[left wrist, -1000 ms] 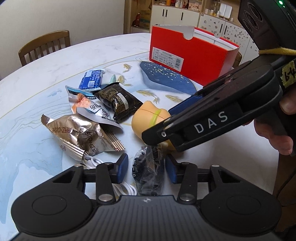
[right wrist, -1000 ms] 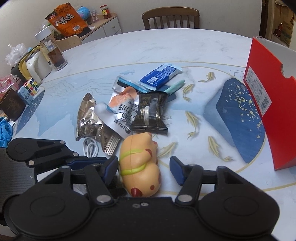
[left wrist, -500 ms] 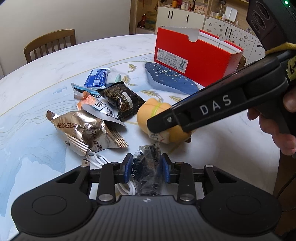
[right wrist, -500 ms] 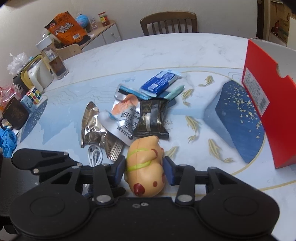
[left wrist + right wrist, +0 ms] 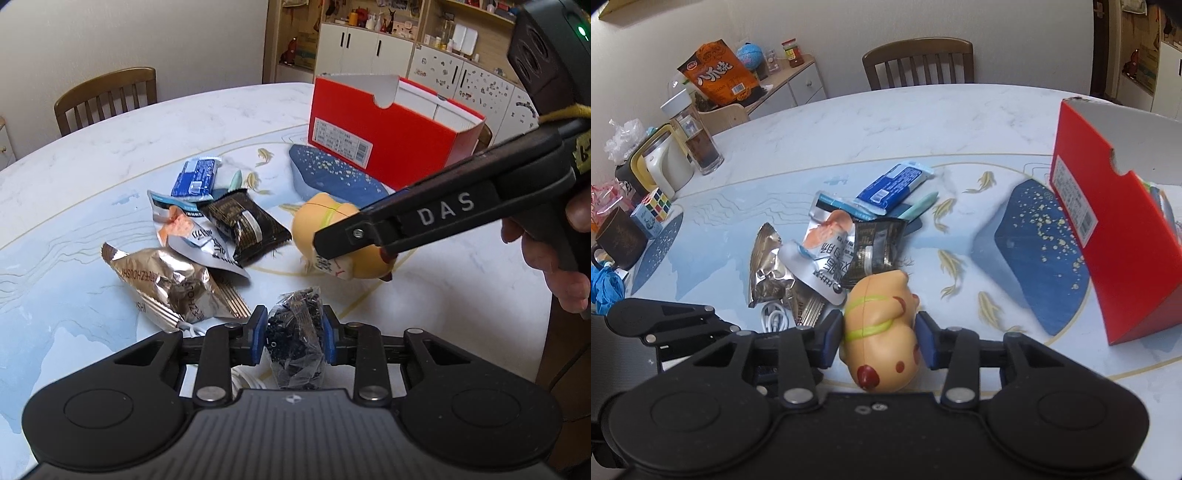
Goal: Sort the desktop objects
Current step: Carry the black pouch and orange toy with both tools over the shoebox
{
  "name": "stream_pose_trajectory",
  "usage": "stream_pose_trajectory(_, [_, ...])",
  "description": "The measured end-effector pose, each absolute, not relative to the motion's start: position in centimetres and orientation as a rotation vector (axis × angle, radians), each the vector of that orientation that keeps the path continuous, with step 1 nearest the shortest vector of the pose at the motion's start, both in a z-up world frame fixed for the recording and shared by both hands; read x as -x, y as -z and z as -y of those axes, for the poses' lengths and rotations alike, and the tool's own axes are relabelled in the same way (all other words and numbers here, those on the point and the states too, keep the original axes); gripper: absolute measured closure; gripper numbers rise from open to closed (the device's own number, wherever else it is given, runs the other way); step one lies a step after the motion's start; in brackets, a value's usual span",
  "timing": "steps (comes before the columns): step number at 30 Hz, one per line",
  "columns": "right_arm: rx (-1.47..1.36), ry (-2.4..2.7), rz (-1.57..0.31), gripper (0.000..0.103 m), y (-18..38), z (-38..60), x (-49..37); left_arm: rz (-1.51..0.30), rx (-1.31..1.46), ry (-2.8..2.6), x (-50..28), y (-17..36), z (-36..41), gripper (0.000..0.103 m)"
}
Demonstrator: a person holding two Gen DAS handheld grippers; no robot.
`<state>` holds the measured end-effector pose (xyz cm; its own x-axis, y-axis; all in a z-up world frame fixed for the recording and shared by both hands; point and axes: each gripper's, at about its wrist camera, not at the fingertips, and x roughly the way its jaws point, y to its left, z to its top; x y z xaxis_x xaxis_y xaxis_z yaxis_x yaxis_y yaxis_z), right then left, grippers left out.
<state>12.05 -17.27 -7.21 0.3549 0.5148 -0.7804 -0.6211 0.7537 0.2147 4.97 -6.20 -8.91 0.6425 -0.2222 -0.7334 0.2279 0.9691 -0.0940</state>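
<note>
A small clear bag of black bits (image 5: 295, 343) sits between the blue pads of my left gripper (image 5: 293, 326), whose jaws are closing and press on it. My right gripper (image 5: 879, 332) is shut on a tan squishy animal toy (image 5: 882, 325) with a green band. The left wrist view shows that toy (image 5: 328, 218) held a little above the table under the right gripper's black finger. Beyond lie a foil snack bag (image 5: 166, 280), a white pouch (image 5: 192, 236), a black packet (image 5: 247, 229) and a blue packet (image 5: 195, 177). A white cable (image 5: 774, 317) lies by the foil bag.
An open red shoebox (image 5: 388, 147) stands on the table at the right. A dark mug (image 5: 617, 240), a puzzle cube (image 5: 655, 205), a glass jar (image 5: 698, 144) and a kettle (image 5: 661, 166) crowd the left edge. A wooden chair (image 5: 918, 61) stands behind the table.
The left jaws have narrowed onto the bag of black bits. The right jaws have closed on the toy and raised it slightly from the table.
</note>
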Motion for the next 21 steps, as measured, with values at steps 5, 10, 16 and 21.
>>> stream_pose_trajectory(5, [0.117, -0.737, -0.948, 0.061, 6.5, 18.2, -12.1, -0.831, -0.004, 0.238, -5.1, 7.8, 6.2, 0.074])
stream_pose_trajectory(10, [0.112, -0.745, -0.936, 0.061, 5.5, 19.0, -12.2, -0.818, -0.022, 0.232, -5.1, 6.3, 6.7, 0.074])
stream_pose_trajectory(16, [0.108, -0.752, -0.911, 0.061, 3.8, 20.2, -12.5, -0.808, -0.045, 0.216, -5.2, 5.3, 7.4, 0.074])
stream_pose_trajectory(21, [0.100, -0.759, -0.896, 0.061, 2.5, 21.5, -12.9, -0.799, -0.050, 0.201, -5.4, 4.5, 7.8, 0.074])
